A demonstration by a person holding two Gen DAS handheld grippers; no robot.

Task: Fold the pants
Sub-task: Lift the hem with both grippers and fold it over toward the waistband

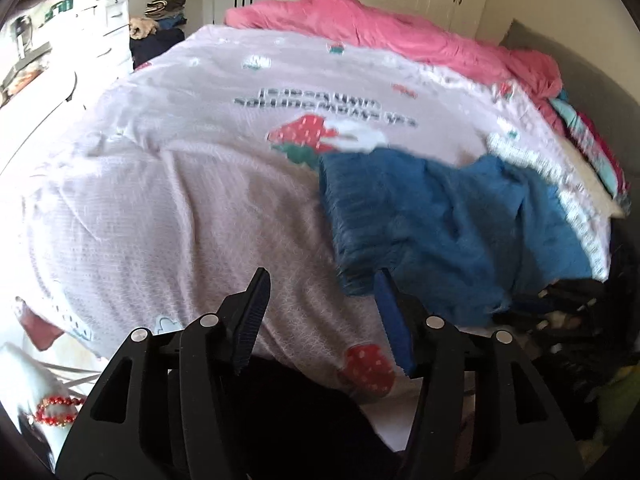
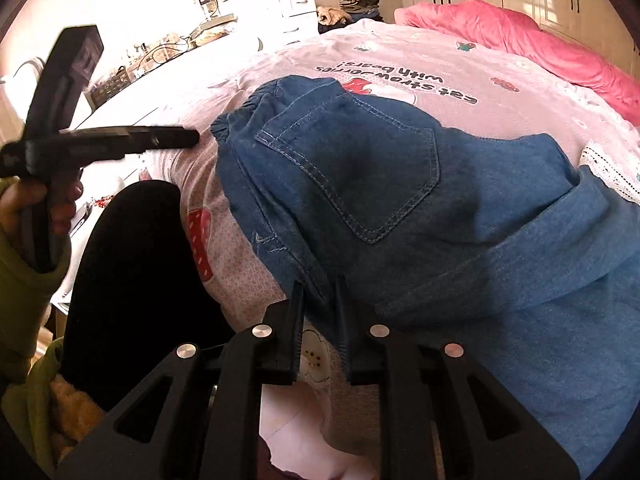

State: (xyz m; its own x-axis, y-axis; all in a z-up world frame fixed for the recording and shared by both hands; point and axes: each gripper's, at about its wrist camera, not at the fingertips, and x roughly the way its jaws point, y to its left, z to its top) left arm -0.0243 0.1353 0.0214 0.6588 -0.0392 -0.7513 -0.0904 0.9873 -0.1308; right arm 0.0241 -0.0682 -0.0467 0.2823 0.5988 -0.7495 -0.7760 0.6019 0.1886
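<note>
My right claw [image 2: 319,280] is nearly closed, its tips pinching a fold at the near edge of the jeans [image 2: 400,184]. My left claw [image 1: 322,274] stands half open and empty, just left of them. The jeans lie bunched on the near right of the bed [image 1: 160,184].

The bed [image 2: 520,92] is spread with a pale pink cover [image 1: 180,200] printed with strawberries, small bears and a line of dark lettering. Blue denim pants [image 2: 400,184] lie folded on its near side, back pocket up, elastic waistband towards the middle of the bed, part of the cloth hanging over the lace-trimmed edge. A rumpled bright pink quilt [image 2: 520,36] is heaped along the far side, by the cupboards. Bright folded fabrics [image 1: 592,140] are stacked at one side edge.
</note>
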